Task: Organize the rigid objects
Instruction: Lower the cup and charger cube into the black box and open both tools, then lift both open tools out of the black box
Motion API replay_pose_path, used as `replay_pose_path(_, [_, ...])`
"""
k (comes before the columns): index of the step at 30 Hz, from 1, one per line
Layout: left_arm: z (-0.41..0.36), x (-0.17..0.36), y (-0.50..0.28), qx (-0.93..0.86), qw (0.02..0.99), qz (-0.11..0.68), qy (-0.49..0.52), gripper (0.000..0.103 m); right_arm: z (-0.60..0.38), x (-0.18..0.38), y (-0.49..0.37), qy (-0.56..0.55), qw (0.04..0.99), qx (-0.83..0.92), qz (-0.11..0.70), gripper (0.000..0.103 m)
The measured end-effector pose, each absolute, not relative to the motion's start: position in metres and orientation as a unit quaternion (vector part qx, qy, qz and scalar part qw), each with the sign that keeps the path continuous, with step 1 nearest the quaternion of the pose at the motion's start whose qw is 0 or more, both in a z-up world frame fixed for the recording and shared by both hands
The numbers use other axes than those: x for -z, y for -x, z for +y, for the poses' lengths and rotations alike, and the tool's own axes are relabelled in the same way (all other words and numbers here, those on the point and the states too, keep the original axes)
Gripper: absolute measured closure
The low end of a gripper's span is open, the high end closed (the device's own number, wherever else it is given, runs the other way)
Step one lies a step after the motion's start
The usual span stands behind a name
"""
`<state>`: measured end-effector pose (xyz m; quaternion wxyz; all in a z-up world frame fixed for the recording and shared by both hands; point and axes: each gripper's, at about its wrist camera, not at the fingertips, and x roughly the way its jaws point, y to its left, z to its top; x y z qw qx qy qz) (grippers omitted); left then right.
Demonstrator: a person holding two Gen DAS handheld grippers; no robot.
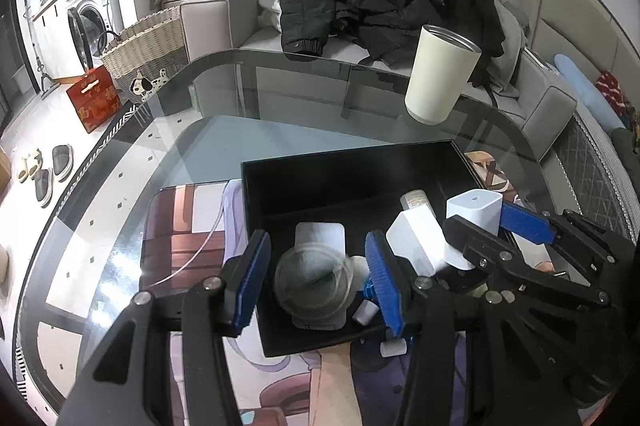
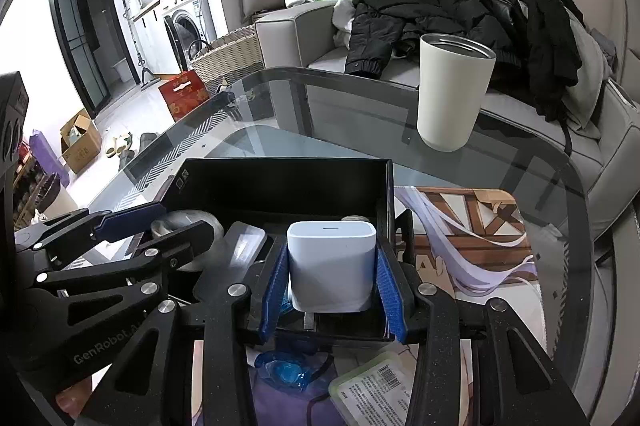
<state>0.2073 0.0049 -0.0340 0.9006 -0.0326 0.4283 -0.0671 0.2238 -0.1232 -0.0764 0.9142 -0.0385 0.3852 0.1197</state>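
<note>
Two hand-held grippers over black box [image 2: 280, 182]: right hand-held gripper [image 2: 332, 290] clamped white charger [image 2: 331, 266]; left hand-held gripper [image 1: 320, 282] straddled round clear lid [image 1: 314, 280], grip unclear.

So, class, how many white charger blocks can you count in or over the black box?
2. One charger block is gripped in the right tongs above the black box; the other charger block leans inside the box beside it. Others may be hidden.

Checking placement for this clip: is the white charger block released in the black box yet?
Not released: the right hand-held gripper clamps the white charger block above the black box.
</note>
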Motion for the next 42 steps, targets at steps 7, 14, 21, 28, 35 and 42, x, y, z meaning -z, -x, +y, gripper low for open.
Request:
replay_pose_path(7, [0.005,0.033,-0.207,0.067,0.901,0.428,0.035,0.053,-0.121,0.075,-0.223,0.039,0.915,-0.119,0.384,0.060])
replay_pose_path(14, [0.006,0.027,-0.203,0.065,0.906,0.416,0.038,0.049,-0.122,0.070,-0.221,0.037,0.918,-0.117,0.377,0.060])
replay_pose_path(21, [0.006,0.012,-0.195,0.067,0.919,0.388,0.036,0.049,-0.124,0.057,-0.211,0.038,0.927,-0.121,0.352,0.060])
replay_pose_path(28, [0.007,-0.008,-0.183,0.068,0.935,0.347,0.037,0.049,-0.120,0.037,-0.192,0.045,0.942,-0.127,0.308,0.060])
replay_pose_path(35, [0.007,-0.041,-0.156,0.059,0.963,0.262,0.025,0.049,-0.117,0.007,-0.152,0.060,0.967,-0.129,0.210,0.060])
replay_pose_path(42, [0.004,-0.068,-0.112,0.058,0.985,0.161,0.011,0.048,-0.118,-0.023,-0.095,0.066,0.986,-0.124,0.095,0.060])
